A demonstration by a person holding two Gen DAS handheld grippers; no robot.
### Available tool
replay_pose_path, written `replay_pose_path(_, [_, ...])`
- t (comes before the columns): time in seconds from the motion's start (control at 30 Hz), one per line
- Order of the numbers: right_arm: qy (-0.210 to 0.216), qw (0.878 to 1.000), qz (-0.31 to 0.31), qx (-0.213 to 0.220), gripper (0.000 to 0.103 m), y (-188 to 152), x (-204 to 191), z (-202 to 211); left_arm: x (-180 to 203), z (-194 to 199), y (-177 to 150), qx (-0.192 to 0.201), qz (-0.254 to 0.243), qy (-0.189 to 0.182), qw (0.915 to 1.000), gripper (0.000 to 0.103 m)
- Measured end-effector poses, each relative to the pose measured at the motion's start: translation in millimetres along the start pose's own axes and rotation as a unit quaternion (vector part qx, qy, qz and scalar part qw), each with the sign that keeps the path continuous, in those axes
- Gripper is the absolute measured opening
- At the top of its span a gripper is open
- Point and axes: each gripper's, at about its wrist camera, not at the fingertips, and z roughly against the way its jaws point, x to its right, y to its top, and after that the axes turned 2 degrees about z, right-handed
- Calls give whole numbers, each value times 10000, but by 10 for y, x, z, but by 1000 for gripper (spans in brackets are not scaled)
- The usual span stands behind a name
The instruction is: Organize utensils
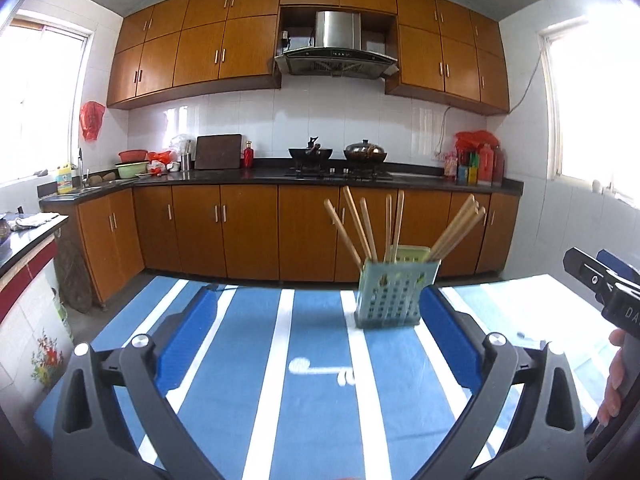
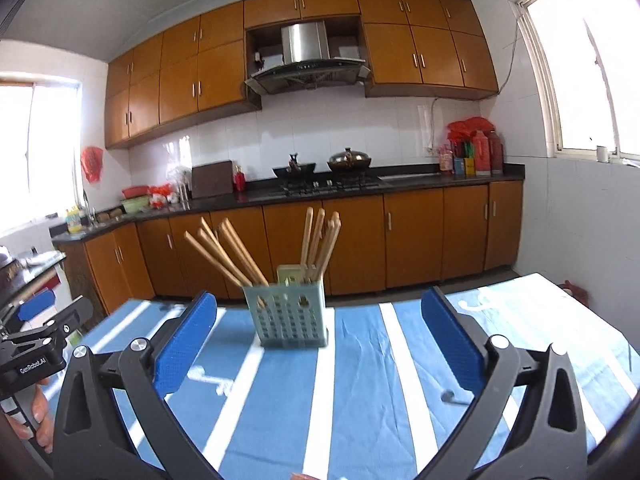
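Observation:
A pale blue perforated utensil holder (image 1: 390,294) stands on the blue and white striped tablecloth (image 1: 312,360), with several wooden chopsticks (image 1: 360,224) fanned out of its top. It also shows in the right wrist view (image 2: 290,312), with its chopsticks (image 2: 240,250). My left gripper (image 1: 320,316) is open and empty, hovering above the table short of the holder. My right gripper (image 2: 320,328) is open and empty, also short of the holder. The right gripper's body shows at the right edge of the left wrist view (image 1: 604,288); the left gripper's body shows at the left edge of the right wrist view (image 2: 40,344).
Behind the table runs a kitchen counter (image 1: 280,176) with a stove, two woks (image 1: 340,152), a cutting board (image 1: 218,152) and bottles (image 1: 480,164). Wooden cabinets (image 1: 248,232) stand below it. A side counter (image 1: 24,236) lies to the left.

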Motion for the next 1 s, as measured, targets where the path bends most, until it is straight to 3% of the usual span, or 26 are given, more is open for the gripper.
replay_pose_path(0.17, [-167,9996,224,-106,101,-287,-116,79,58,85,-210,15,-221,186,9996,99])
replay_pose_path(0.4, [-261,9987,334,-294,101,-579,-178,119,31,84,-466,-213,-106,255,9994,99])
replay_pose_path(1.0, [-325,9967,306,-685,101,-838,-184,73,-33,47,-799,-449,-74,407,9981,99])
